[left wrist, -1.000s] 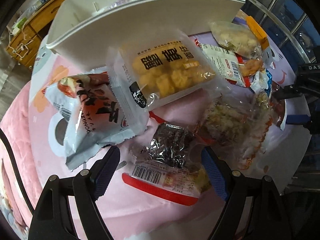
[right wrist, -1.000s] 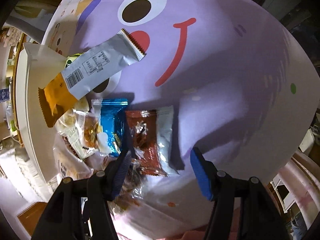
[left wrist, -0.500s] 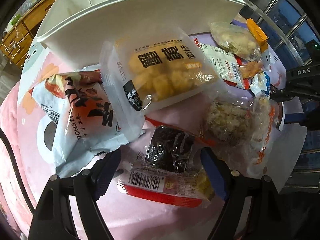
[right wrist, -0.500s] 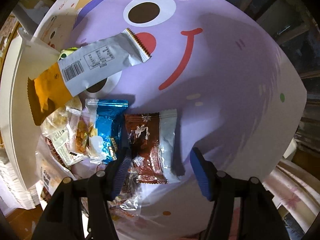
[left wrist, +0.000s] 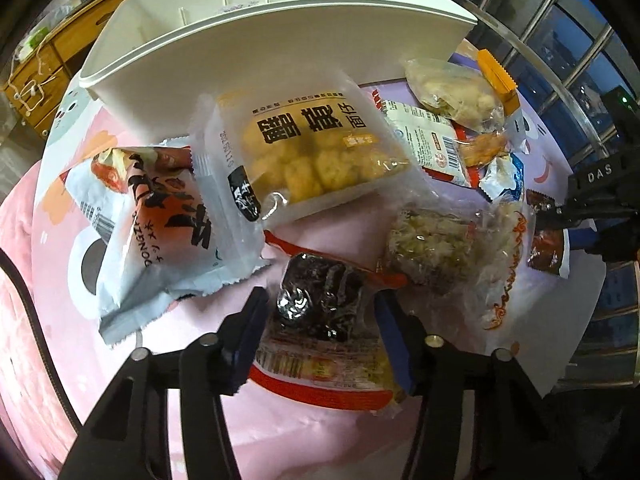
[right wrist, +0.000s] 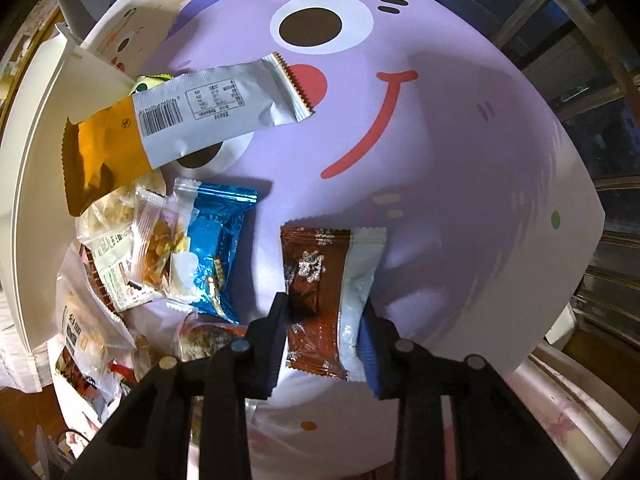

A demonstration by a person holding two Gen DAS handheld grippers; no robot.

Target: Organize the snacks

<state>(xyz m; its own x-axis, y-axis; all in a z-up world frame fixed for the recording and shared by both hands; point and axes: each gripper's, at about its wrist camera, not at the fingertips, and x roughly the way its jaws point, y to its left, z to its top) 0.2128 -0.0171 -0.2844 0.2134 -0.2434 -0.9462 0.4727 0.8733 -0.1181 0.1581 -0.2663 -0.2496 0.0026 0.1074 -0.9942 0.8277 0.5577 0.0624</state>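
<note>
Snacks lie scattered across a cartoon-printed cloth (right wrist: pixel 460 152), most of them heaped beside a white bin (left wrist: pixel 248 52). We hold a claw in each hand, and both have just been closing.

In the left wrist view, our left gripper (left wrist: pixel 322 320) has its blue pads against the two sides of a dark glossy snack pack (left wrist: pixel 320 300) with a red-edged wrapper, at 6 o'clock; we read this as a grasp on that pack. At 12 o'clock from it leans a clear bag of yellow puffs (left wrist: pixel 316 152), its top edge touching the bin wall. At 9 o'clock lies a pale blue pouch with red print (left wrist: pixel 148 224), partly tucked under the puff bag. At 3 o'clock sits a clear pack of crumbly rice cake (left wrist: pixel 436 244).

In the right wrist view, our right gripper (right wrist: pixel 324 320) points down and clenches a brown-and-silver sachet (right wrist: pixel 332 292), pads pressing its long edges near the lower half, at 6 o'clock. A blue foil packet (right wrist: pixel 216 248) lies just beside it at 9 o'clock, apart from it. At 10 o'clock a long silver-and-orange bar (right wrist: pixel 192 116) rests on the pile, its orange end against the bin's edge.
</note>
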